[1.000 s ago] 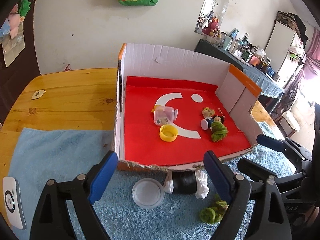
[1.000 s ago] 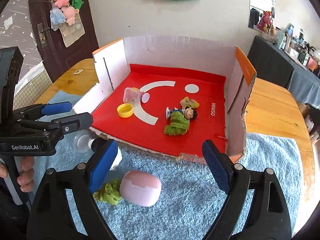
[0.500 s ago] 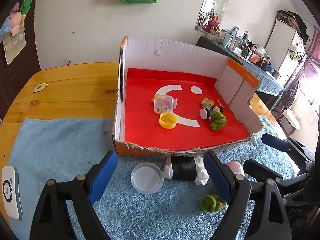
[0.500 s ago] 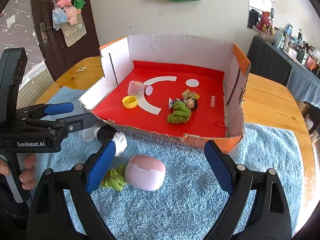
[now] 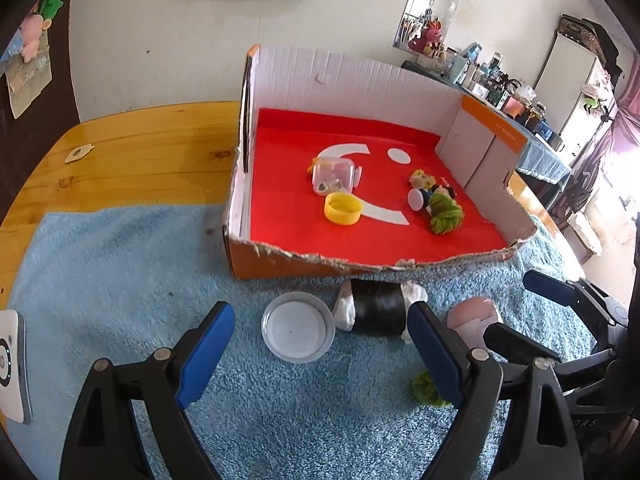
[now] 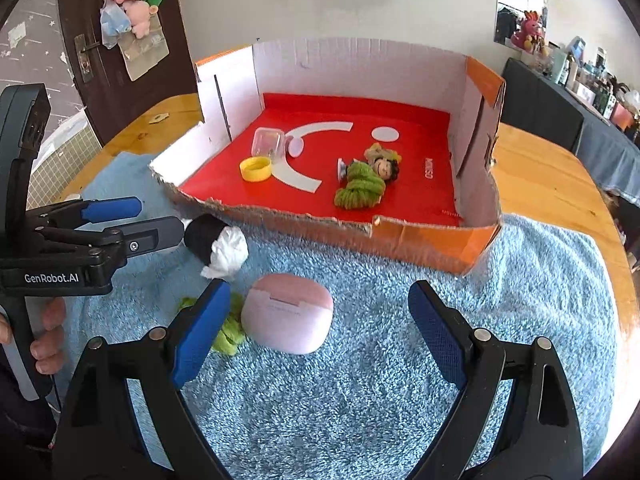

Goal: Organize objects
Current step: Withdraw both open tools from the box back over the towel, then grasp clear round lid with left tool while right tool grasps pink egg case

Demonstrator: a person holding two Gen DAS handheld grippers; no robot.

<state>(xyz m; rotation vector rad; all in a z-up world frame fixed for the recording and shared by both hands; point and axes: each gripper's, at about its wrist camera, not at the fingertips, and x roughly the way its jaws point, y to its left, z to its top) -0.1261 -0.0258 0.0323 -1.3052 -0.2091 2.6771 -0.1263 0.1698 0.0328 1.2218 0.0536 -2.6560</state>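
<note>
Right wrist view shows the right tool [image 6: 318, 334] spread wide and empty above the pink case [image 6: 287, 312] on the blue towel [image 6: 400, 380]; closing off-centre could snag green yarn [image 6: 230, 332]. The left tool [image 5: 320, 354], equally open, risks nudging the clear lid [image 5: 298, 327] against the box [image 5: 280, 266].

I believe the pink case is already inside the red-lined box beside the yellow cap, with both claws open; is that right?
Not quite: the pink case lies outside the box, on the blue towel, as the right wrist view shows. The yellow cap is inside, and both the left claw and right claw are open.
</note>
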